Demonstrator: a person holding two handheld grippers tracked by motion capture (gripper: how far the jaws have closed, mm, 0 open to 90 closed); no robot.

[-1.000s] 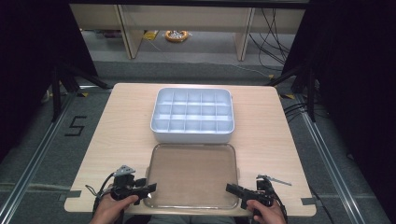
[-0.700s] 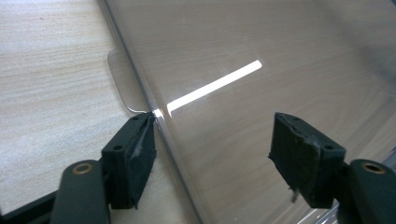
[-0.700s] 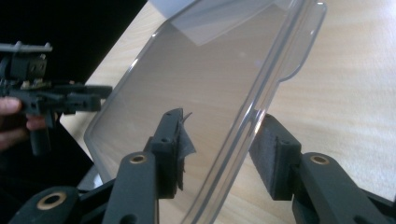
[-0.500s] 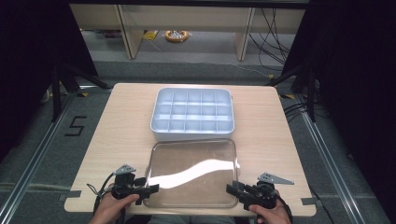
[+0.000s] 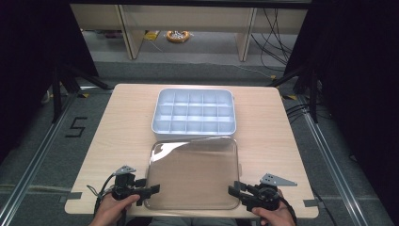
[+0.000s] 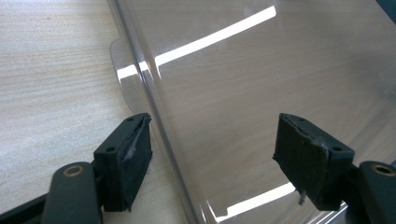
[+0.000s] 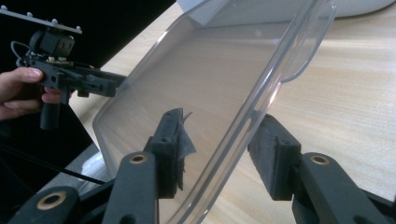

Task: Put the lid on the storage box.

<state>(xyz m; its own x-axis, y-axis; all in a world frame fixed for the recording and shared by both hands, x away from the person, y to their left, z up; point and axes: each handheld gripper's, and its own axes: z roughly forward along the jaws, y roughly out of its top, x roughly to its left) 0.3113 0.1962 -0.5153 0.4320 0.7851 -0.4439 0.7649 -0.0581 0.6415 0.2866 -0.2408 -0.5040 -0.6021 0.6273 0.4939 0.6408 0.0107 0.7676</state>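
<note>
A clear plastic lid [image 5: 193, 174] hangs tilted over the near part of the table, its far edge raised above the front rim of the white compartment box [image 5: 194, 113]. My right gripper [image 5: 236, 190] is at the lid's near right corner. In the right gripper view its jaws are closed on the lid's rim [image 7: 243, 140], one jaw seen through the plastic. My left gripper [image 5: 151, 189] is at the near left corner. Its jaws stand wide apart, the lid's rim [image 6: 154, 116] lying against the left pad [image 6: 133, 154] and the other pad [image 6: 308, 158] over the lid's face.
The box's compartments look empty. Bare wooden table [image 5: 122, 132] lies on both sides of the lid and box. The table's front edge runs just under my hands. Dark floor, cables and table legs surround the table.
The lid has come up off the table and tilted, its far edge now overlapping the box's front rim. Both grippers have closed in on its near corners.
</note>
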